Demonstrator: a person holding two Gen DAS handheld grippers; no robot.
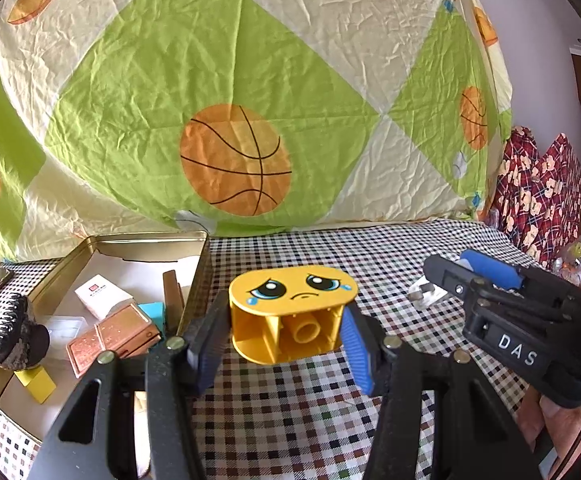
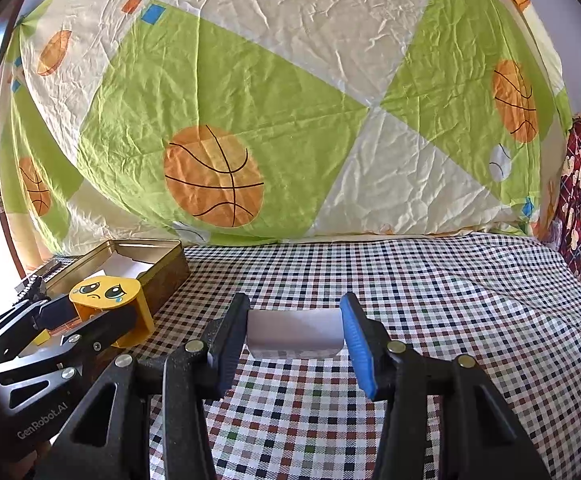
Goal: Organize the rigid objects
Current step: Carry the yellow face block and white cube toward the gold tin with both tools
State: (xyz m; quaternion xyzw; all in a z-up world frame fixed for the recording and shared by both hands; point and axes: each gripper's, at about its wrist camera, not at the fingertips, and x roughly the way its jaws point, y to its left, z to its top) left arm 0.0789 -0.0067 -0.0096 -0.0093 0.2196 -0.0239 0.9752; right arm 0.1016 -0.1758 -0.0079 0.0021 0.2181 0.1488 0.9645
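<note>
A large quilt (image 1: 226,92) printed with green diamonds, cream patches and orange basketballs filled the background, bulging over the far edge of a surface covered by a checked cloth (image 1: 370,264) in small dark, red and green squares. A red patterned fabric (image 1: 538,192) with pale bear shapes lay bunched at the far right.

On the left of the cloth sat an open gold metal tin (image 1: 138,240), rectangular, with a white lining. Inside it lay a small white box with a red label (image 1: 100,296), a copper-coloured glittery case (image 1: 114,334), a teal block (image 1: 156,314), a brown wooden piece (image 1: 172,296) standing on end, a yellow block (image 1: 36,384) and a dark bristled brush (image 1: 18,332) leaning on the near left rim.

The left hand-held gripper (image 1: 280,330) was closed on a yellow oval toy block with a crying cartoon face (image 1: 292,312), lifted above the cloth just to the right of the tin, its hollow underside facing the camera. The tin's right wall stood beside the gripper's left finger.

The right hand-held gripper (image 2: 294,334) was clamped on a small white rectangular block (image 2: 294,332), its blue pads (image 2: 356,344) pressed to the block's two ends, above open cloth well to the right of the tin. The two grippers were side by side, apart.
</note>
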